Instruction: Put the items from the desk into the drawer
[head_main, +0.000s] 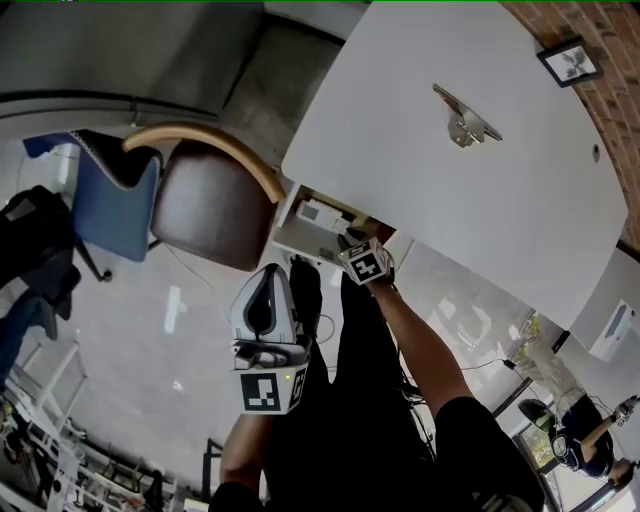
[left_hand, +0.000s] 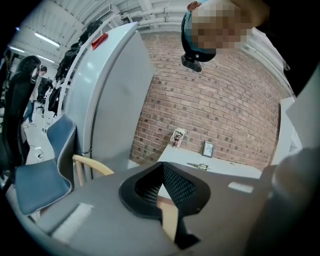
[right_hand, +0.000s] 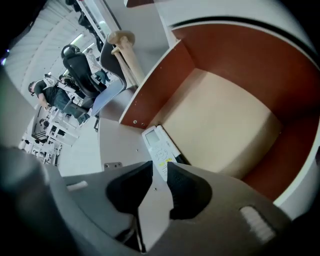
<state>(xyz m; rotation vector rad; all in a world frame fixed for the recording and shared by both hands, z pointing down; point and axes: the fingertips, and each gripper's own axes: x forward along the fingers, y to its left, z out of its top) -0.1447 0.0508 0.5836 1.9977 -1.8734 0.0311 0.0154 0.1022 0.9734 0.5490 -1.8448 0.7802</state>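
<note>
Jaws of the right gripper (right_hand: 157, 167) stand apart about the near end of the remote (right_hand: 159, 145), unclamped; left gripper (left_hand: 161, 166) jaws together, empty. Advise lifting straight clear, without snagging it. Desk (head_main: 420, 180) carries a metal item (head_main: 465, 118). Drawer (right_hand: 280, 70) open, remote by its side wall, otherwise bare where visible.

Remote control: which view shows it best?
Right gripper view: the white remote control lies close up, screen and buttons visible, by the drawer's wall beyond the tongs. Head view shows only a small pale shape in the drawer; left gripper view misses it.
</note>
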